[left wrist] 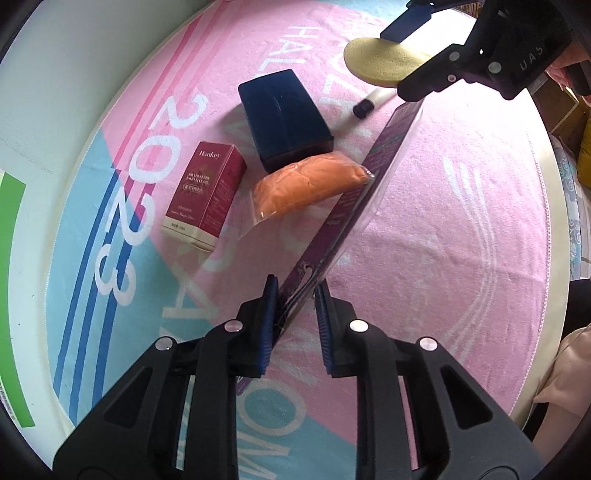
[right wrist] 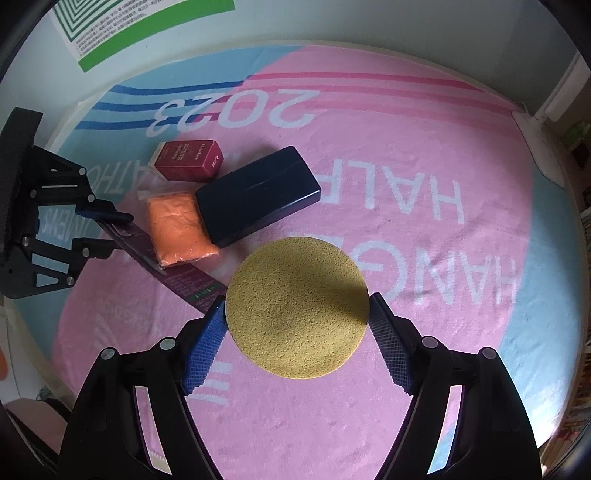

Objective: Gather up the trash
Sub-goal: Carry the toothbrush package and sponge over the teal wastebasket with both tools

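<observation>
My left gripper (left wrist: 295, 295) has its fingers clamped on the near end of a flat purple package (left wrist: 364, 192), which runs away from me on edge, tilted across the towel (left wrist: 443, 221). In the right wrist view the same package (right wrist: 188, 282) slants from the left gripper (right wrist: 110, 232) toward my right fingers.

My right gripper (right wrist: 297, 321) holds a round yellow sponge (right wrist: 295, 310): its blue fingers (right wrist: 207, 343) press on the disc's two sides, so they stand wide but gripped. From the left wrist view the sponge (left wrist: 384, 59) sits at the far end, under the right gripper (left wrist: 388, 61).

On the pink and blue towel covering the table lie the rest: an orange bag (right wrist: 177, 229) touching the purple package, a dark blue case (right wrist: 258, 195) just beside the bag, and a red box (right wrist: 192, 160) near both, toward the "2023" print. A pen (left wrist: 373, 101) with a dark cap lies near the sponge in the left wrist view. A green-edged sheet (right wrist: 140, 22) lies beyond the towel.
</observation>
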